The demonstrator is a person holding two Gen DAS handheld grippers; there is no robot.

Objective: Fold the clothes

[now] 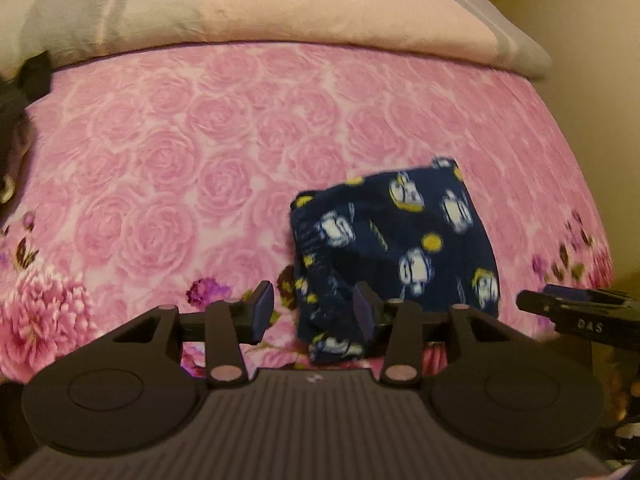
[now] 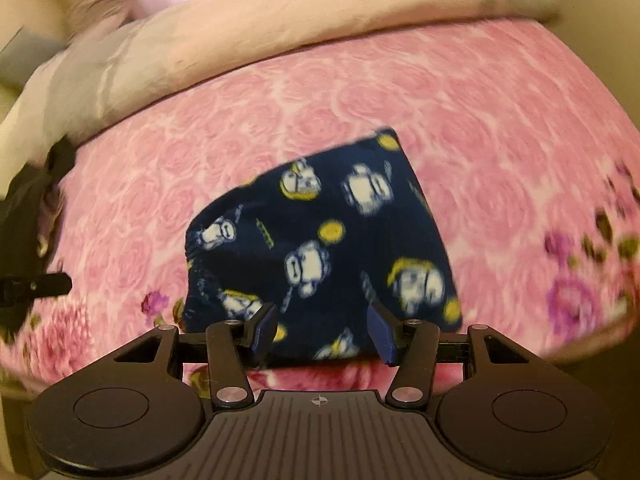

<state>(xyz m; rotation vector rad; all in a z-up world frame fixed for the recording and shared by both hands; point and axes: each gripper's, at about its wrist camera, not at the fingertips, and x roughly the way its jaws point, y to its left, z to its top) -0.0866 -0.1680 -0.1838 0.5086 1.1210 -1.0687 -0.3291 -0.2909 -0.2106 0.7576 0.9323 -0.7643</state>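
The only writing that can be read is "DAS", in pale letters on the black body of the right gripper [image 1: 576, 312] where it pokes in at the right edge of the left wrist view; the white figures printed on the cloth carry no legible text.

In the left wrist view, the left gripper [image 1: 315, 310] has its two blue-padded fingers spread wide with nothing between them. Its left pad sits over bare bedspread, and its right pad overlaps the near left edge of the folded navy-blue fleece garment with white cartoon figures and yellow dots [image 1: 396, 240]. The garment lies flat on the bed, just ahead and to the right of this gripper's centre, its gathered, elasticated edge turned to the left.

In the right wrist view, the other gripper [image 2: 36, 284] shows as a dark tip at the left edge, apart from the garment. The right gripper [image 2: 322, 336] is likewise wide open and empty, both pads over the garment's near edge, so the navy-blue fleece garment [image 2: 320, 248] lies straight ahead of it. Whether the pads touch the cloth cannot be told.

The surface is a pink bedspread printed with roses and larger purple and magenta flowers along its near border [image 1: 168, 152]. Across the far side lies a folded pale pink and grey quilt [image 1: 248, 8], with a dark black object [image 1: 24, 84] at the far left and a beige wall [image 1: 592, 60] on the right.
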